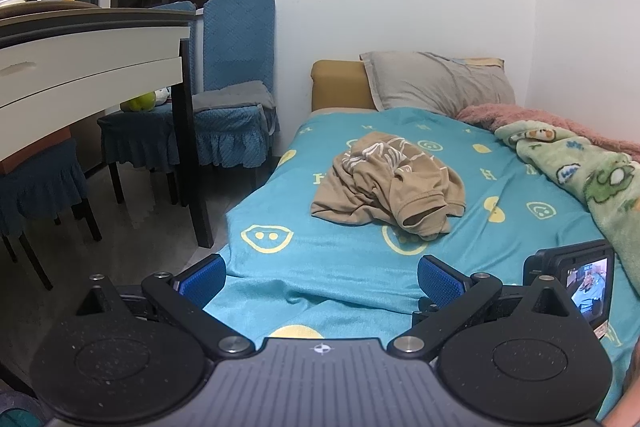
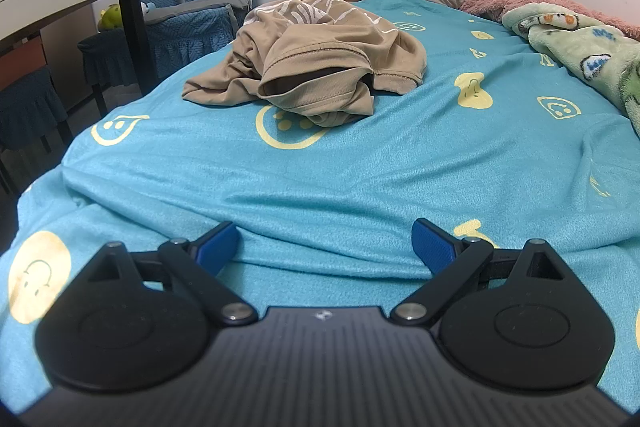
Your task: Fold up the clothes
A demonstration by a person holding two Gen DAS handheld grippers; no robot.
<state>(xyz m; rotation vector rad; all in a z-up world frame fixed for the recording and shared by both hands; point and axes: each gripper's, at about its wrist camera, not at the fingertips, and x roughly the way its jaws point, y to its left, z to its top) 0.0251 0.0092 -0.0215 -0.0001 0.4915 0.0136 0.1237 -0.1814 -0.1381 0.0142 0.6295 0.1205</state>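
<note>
We hold our left gripper [image 1: 322, 277] and right gripper [image 2: 326, 245] low over the near end of the bed's turquoise sheet with yellow smiley faces [image 2: 360, 167], both sets of blue-padded jaws spread wide and holding nothing. The crumpled tan T-shirt with white print [image 2: 316, 63] lies in a heap mid-bed, well apart from both grippers. A grey pillow [image 1: 436, 83] rests at the head, and a green cartoon-print fleece blanket [image 1: 580, 167] lies along the right edge.

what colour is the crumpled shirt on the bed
Tan, with white line markings, on the crumpled shirt; clearest in the right wrist view.
</note>
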